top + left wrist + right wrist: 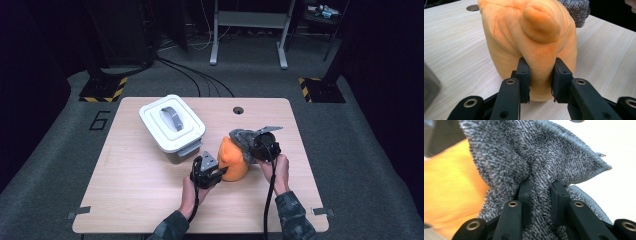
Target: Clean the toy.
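An orange plush toy [233,160] stands on the wooden table [150,190] right of centre. My left gripper [216,173] is shut on a fold of the orange plush toy [534,37] at its near side, with the pads [524,75] pressed into the soft fabric. A grey terry cloth [242,138] lies against the toy's far right side. My right gripper [252,148] is shut on a bunched fold of the grey cloth [536,157], and the orange toy [451,187] shows behind it to the left.
A white lidded box [171,127] with a grey handle sits at the table's back left, close to the toy. A round cable hole [238,110] lies near the far edge. Metal frame legs [250,30] stand on the floor beyond.
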